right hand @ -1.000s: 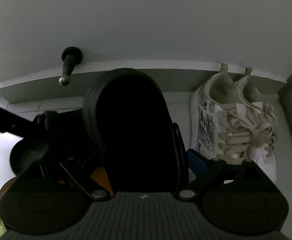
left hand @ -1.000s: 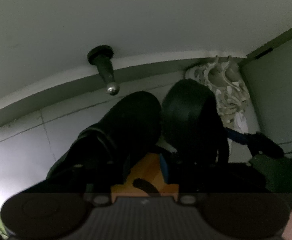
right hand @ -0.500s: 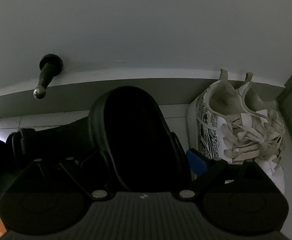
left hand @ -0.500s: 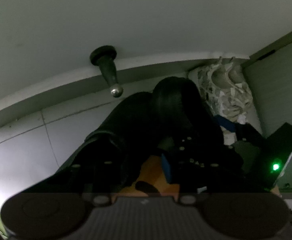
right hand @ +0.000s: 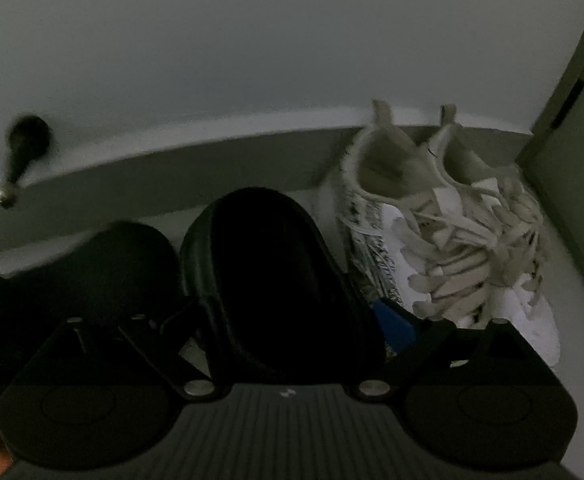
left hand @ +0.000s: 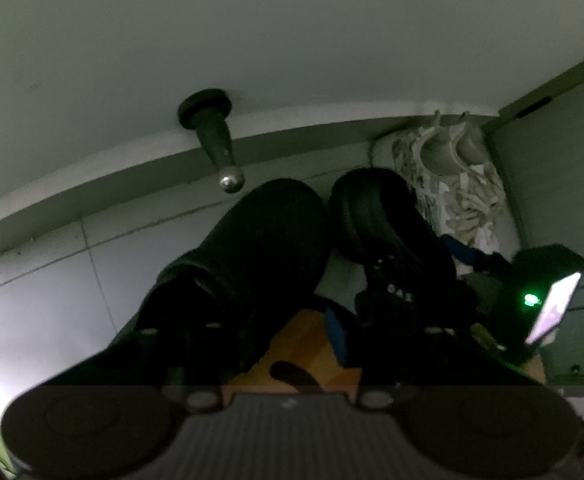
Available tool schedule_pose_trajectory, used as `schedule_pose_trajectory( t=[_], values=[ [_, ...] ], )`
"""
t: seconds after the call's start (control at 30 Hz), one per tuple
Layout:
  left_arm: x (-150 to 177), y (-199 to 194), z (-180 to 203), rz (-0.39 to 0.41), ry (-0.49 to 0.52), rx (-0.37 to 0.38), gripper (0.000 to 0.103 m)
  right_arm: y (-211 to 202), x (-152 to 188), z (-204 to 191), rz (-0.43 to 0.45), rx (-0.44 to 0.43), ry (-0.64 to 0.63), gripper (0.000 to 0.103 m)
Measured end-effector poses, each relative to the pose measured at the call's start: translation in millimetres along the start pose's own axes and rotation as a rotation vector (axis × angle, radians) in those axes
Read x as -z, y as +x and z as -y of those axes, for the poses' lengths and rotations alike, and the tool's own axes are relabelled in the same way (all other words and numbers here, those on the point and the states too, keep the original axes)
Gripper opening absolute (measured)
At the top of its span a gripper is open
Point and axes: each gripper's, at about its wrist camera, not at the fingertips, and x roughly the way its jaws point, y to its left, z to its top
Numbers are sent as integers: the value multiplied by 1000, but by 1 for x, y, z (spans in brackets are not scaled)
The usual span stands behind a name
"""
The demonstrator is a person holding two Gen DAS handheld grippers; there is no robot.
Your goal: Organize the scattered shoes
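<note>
One black clog [left hand: 260,248] lies on the tiled floor, toe toward the wall. My left gripper [left hand: 276,320] has the clog's heel end between its jaws. The jaws are opening, and a strip of orange shows between the blue pad [left hand: 334,328] and the clog's wall. My right gripper [right hand: 292,320] is shut on the second black clog [right hand: 276,272]. It holds that clog low, just right of the first clog [right hand: 124,264] and left of the white sneakers [right hand: 444,248]. The second clog [left hand: 376,216] and the sneakers [left hand: 448,184] also show in the left wrist view.
A black door stop [left hand: 216,144] sticks out of the skirting board above the clogs. The sneakers stand in the corner against a grey-green panel [right hand: 572,160]. A lit screen [left hand: 552,312] and a green light glow on the right hand's gear. Pale floor tiles [left hand: 40,312] spread left.
The right gripper has come down and forward with its clog, which now sits low beside the first clog. The left gripper and its clog have stayed in place.
</note>
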Motion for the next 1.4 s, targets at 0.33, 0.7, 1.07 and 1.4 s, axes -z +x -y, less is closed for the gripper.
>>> schedule_pose_trajectory(
  t=[0.33,0.7,1.07,1.4],
  values=[
    [-2,11,2,-20,9,-1,47,17,-18,-9,56,-25,-65,94],
    [-2,16,2,-40,18,5,50,38,-41,-36,84,-20,-244,62],
    [-7,17,-4,-33,38,-27,52,-1,-10,-35,174,-30,-155,97],
    [-2,18,-1,-34,72,-43,54,-24,9,-21,77,11,-73,103]
  ],
)
